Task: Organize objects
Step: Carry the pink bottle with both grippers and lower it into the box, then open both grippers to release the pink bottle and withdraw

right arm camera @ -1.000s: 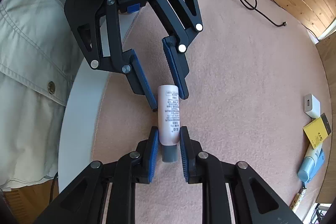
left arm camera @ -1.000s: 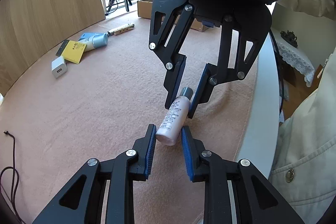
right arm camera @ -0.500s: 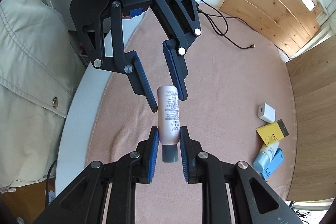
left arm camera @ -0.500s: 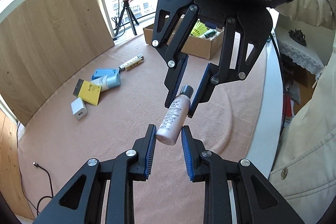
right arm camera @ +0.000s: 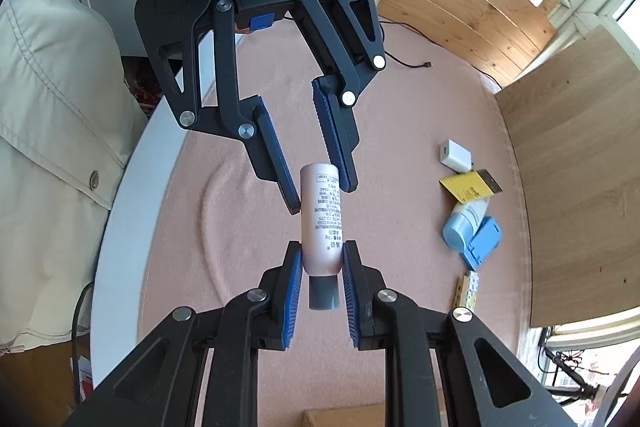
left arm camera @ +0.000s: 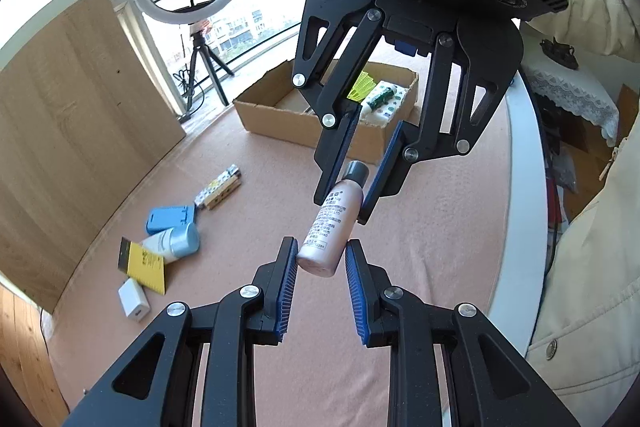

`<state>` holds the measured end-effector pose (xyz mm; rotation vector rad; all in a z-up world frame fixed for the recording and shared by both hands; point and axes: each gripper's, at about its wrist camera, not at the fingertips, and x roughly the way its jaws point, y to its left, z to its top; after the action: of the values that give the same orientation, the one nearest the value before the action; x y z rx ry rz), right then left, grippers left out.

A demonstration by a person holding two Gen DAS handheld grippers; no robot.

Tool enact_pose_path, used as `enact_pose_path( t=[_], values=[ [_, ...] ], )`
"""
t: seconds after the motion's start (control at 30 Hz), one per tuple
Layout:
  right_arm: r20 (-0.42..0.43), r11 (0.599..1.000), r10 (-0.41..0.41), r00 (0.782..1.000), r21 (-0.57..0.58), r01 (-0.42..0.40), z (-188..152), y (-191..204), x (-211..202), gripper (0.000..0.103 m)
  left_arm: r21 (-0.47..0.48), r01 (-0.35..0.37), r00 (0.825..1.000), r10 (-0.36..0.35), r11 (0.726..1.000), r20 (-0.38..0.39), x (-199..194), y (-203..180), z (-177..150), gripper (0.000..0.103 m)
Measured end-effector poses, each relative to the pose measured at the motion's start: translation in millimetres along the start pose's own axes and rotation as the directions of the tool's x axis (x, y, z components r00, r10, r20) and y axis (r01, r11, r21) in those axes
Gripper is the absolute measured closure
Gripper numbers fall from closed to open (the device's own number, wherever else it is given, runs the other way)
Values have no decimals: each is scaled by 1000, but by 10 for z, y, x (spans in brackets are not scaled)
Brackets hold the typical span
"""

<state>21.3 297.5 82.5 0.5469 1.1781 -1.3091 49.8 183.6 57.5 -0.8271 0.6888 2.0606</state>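
1. Two hand-held grippers face each other above the round worktop with its pink cloth cover, and a small pale pink plastic bottle with a dark grey cap hangs in the air between them.
2. Right hand-held gripper is clenched on the bottle's shoulder just above the cap, its blue ribbed pads pressed against both sides; the cap sits between the pads.
3. Left hand-held gripper is parted wider than the bottle. Its left pad touches or nearly touches the bottle's flat base end, while a visible gap separates the right pad from it.
4. Well apart on the cloth lies a cluster: a white square charger, a yellow card-like packet, a pale blue-capped tube, a light blue plastic case and a small wood-and-print stick.
5. At the far side an open brown cardboard box holds a few items.
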Motion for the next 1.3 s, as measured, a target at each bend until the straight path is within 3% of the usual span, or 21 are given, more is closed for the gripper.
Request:
enact_pose_path(
  t=[0.5,0.8,0.83,0.9,0.97,1.17,1.3],
  values=[
    [-20,980,-90,996,176,92,-1491,-8,-677,85,146,102,995,-102,984,-11,1166,-635,1474,76],
    [-11,958,-146,989,249,144,-1995,-11,-871,85,175,126,992,-121,977,-36,1549,-788,1929,76],
    [-12,954,-170,985,248,167,-2014,-21,-866,85,159,103,994,-98,982,-40,1585,-762,1956,74],
    [-36,936,-207,978,283,209,-2079,-65,-846,83,107,37,998,-32,994,-55,1623,-678,1954,54],
    [-72,922,-238,969,297,249,-2129,-90,-827,74,69,-49,997,53,996,-51,1637,-608,1958,31],
    [-96,877,-276,956,381,291,-2187,-97,-906,74,-7,-87,995,87,996,-41,1527,-447,1808,19],
    [-124,848,-303,945,418,327,-2111,-158,-924,73,-27,-97,995,96,995,-41,1380,-333,1553,18]
  ],
)
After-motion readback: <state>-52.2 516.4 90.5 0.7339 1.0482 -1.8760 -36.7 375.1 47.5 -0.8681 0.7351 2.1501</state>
